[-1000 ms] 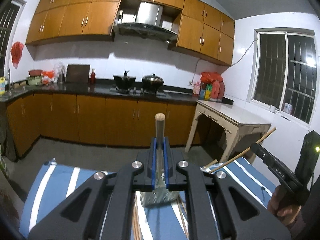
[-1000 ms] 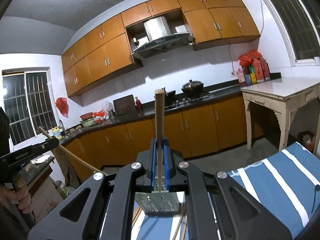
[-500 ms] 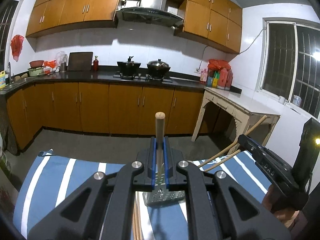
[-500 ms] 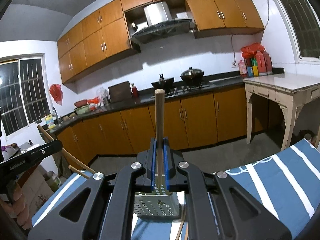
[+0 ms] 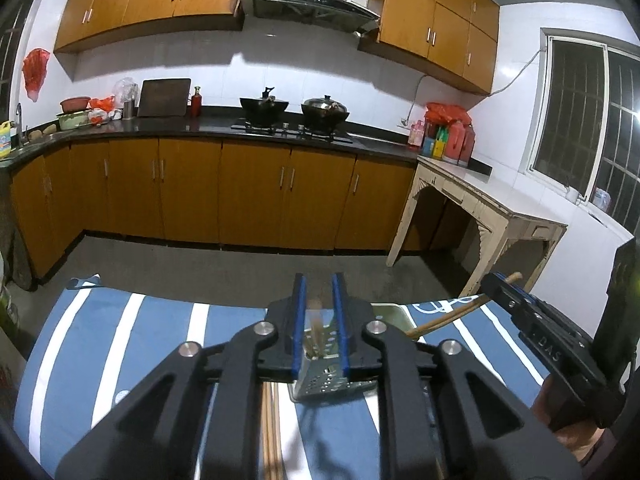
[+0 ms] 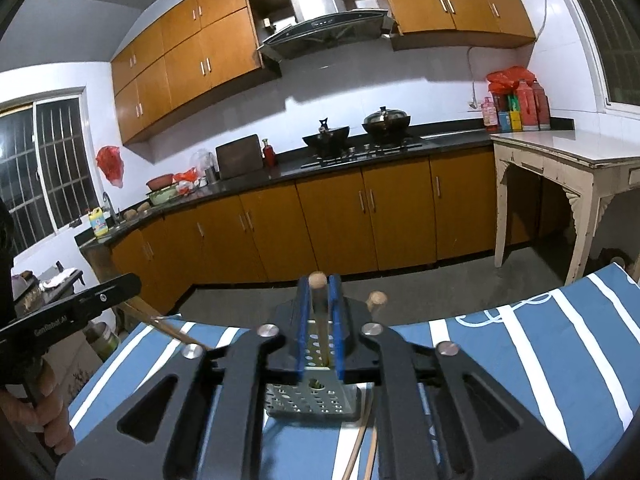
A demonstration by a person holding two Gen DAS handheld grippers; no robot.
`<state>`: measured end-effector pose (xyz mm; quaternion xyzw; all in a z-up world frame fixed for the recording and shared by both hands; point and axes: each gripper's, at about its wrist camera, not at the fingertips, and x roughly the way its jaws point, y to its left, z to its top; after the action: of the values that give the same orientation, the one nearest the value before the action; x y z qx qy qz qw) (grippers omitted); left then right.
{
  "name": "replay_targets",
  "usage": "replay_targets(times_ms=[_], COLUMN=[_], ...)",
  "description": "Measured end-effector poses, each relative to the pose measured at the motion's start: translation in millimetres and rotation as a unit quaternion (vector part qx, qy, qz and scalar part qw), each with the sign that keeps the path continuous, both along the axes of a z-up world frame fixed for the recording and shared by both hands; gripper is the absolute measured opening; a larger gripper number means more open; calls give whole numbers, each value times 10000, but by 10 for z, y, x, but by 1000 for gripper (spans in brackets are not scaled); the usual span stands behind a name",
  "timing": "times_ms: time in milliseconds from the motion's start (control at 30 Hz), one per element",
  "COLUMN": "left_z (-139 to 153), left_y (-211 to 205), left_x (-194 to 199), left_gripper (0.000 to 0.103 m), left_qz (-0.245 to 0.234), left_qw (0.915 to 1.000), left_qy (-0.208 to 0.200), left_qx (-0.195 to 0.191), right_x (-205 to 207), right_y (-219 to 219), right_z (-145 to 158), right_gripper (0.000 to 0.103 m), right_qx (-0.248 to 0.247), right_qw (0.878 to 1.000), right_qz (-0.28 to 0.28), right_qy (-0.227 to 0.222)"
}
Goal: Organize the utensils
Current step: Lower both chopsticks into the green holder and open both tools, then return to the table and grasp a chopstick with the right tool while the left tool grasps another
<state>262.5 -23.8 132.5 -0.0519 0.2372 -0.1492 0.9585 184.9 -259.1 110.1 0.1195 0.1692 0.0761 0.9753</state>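
Take the perforated metal utensil holder [image 5: 328, 380] as your landmark: it stands on the blue-and-white striped cloth [image 5: 120, 340], directly in front of both grippers.

Your left gripper [image 5: 319, 320] hangs just above the holder's near side. Its jaws have just been opening, and the blue pads [image 5: 299, 320] now stand clear of the wooden stick [image 5: 316, 330] between them. That stick leans inside the holder, blurred, its rounded top just above the holder's rim, so the left tool has let go.

Your right gripper [image 6: 319, 320] sits over the same holder [image 6: 310, 398] from the other side. Its jaws have also just been opening; a second wooden-handled utensil [image 6: 319, 308] stands upright between the pads [image 6: 303, 320], its lower end down inside the holder. A small gap shows on either side of the handle, so this one looks released as well, though the margin is thin. Another rounded wooden tip [image 6: 377, 299] pokes up just right of the holder.

More chopsticks [image 5: 270, 432] lie flat on the cloth on the near side of the holder. From the left view, your right gripper reaches in at the holder's right, with a wooden handle [image 5: 448, 318] slanting down toward the holder
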Motion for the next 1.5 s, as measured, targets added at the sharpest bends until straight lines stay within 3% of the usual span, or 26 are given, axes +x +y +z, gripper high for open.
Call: replay_targets(times_ms=[33, 67, 333, 500, 667, 833, 967, 1200, 1300, 1400, 1500], left_z=[11, 21, 103, -9, -425, -954, -1386, -1745, -1824, -1890, -1956], left_y=[21, 40, 216, 400, 554, 625, 658, 641, 612, 542, 465], left_x=[-22, -37, -371, -628, -788, -785, -772, -773, -744, -693, -662], left_gripper=[19, 21, 26, 29, 34, 37, 37, 37, 37, 36, 31], left_qz=[20, 35, 171, 326, 505, 658, 654, 428, 266, 63, -90], left_qw=[10000, 10000, 9995, 9991, 9985, 9955, 9912, 9876, 9867, 9851, 9833], left_qy=[-25, -43, -251, -262, 51, 555, 1030, 1372, 1478, 1601, 1697], left_qx=[-14, -33, -28, 21, 209, 400, 506, 636, 627, 631, 654], right_x=[-17, -45, -367, -568, -576, -485, -416, -342, -379, -381, -359], right_y=[-20, -30, -151, -267, -324, -268, -137, -31, -5, -1, -94], right_z=[10, 26, 63, -157, -608, -1243, -1584, -1876, -1871, -1884, -1879], right_gripper=[31, 32, 33, 36, 37, 37, 35, 31, 24, 8, 8], right_qx=[27, 47, 49, -14, -115, -124, -291, -608, -792, -1002, -848], right_qw=[10000, 10000, 9997, 9990, 9941, 9804, 9698, 9575, 9577, 9561, 9562], right_qz=[-15, -24, -198, -401, -531, -417, -222, -191, -232, -354, -524], right_qy=[-30, -60, -121, 219, 934, 1922, 2413, 2814, 2758, 2730, 2751])
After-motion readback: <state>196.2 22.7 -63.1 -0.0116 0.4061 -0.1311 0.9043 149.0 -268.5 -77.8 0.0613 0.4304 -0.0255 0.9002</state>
